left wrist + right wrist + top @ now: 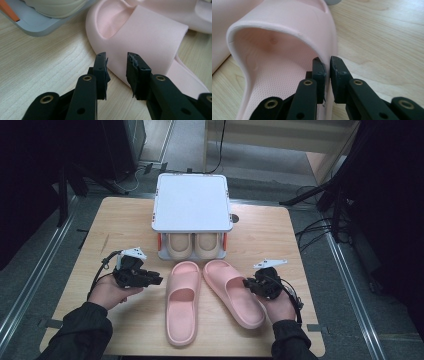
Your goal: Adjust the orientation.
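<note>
- Two pink foam slides (215, 300) are lying side by side on the tabletop (125, 220).
- Right tool (252, 285) is pinching the right slide's (287, 32) side wall; left tool (117, 65) is standing narrowly open, empty.
- Beige pair (192, 245) is sitting half hidden under the rack.

Two pale pink slippers (183, 302) (233, 291) on light wood-grain table (125, 220), insoles with a fine dotted mesh texture, same pink all over. Near the table's far edge, a shoe rack (191, 201) with white top, grey base and orange-red side posts holds a beige pair (193, 245) underneath. Left gripper (156, 281) and right gripper (247, 283) black with brass-coloured rivets and pale grey top plates; sleeves (82, 332) black.
</note>
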`<state>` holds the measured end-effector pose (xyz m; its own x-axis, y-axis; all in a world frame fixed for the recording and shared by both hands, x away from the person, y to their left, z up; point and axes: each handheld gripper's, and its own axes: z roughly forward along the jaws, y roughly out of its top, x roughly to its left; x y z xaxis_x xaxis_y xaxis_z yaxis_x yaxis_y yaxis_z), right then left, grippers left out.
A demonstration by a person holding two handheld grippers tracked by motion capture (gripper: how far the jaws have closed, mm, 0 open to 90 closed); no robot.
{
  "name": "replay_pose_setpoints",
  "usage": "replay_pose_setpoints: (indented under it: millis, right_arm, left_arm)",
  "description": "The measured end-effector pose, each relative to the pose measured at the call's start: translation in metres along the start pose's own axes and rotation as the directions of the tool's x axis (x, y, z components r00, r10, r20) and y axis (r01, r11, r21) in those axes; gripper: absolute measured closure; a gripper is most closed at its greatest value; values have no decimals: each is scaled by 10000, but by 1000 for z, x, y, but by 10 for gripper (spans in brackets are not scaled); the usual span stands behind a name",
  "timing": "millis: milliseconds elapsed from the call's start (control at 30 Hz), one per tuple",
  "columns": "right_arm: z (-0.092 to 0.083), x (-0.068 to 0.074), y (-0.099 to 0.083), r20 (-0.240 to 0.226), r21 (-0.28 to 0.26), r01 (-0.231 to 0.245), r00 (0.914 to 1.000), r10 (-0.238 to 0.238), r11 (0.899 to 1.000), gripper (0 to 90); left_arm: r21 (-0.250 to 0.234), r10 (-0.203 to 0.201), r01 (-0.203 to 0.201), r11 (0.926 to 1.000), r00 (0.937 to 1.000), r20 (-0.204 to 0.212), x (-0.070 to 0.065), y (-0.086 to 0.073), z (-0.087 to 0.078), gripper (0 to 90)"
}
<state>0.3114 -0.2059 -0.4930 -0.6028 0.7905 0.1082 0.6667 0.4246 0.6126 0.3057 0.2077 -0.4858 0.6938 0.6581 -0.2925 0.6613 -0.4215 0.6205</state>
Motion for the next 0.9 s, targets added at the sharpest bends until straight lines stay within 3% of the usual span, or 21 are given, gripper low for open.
replay_pose_setpoints:
  millis: [400,500,567,700,733,767,800,900]
  right_arm:
    - [3,12,-2,-242,94,5,9997,-3,10000,805]
    - [3,16,-4,-495,204,-68,9987,79,9998,762]
    - [2,17,-6,-860,151,-143,9962,156,9998,688]
    - [-6,18,-8,-1086,-65,-95,9940,87,9999,660]
    - [-9,18,-8,-1142,-136,-93,9934,77,9999,666]
    - [-18,18,-9,-1469,-390,-77,9892,19,9992,785]
    - [-21,17,-10,-1556,-429,-63,9878,-4,9991,833]
    - [-25,11,-10,-1513,-406,-179,9884,116,9990,892]
  left_arm:
    - [124,153,-154,9998,9999,27,-2,0,3,681]
    - [45,211,-211,9998,9998,-43,-3,0,2,676]
    - [-187,328,-329,9993,9994,-80,-4,0,0,675]
    - [-317,288,-292,9991,9995,-125,-4,1,-2,682]
    - [-308,249,-253,9992,9996,-133,-4,0,-2,682]
    - [-195,212,-215,9996,9997,-145,-4,0,-1,695]
    - [-162,233,-234,9996,9997,-107,-4,0,-1,699]
    - [-136,312,-314,9994,9994,-177,-3,-1,2,708]
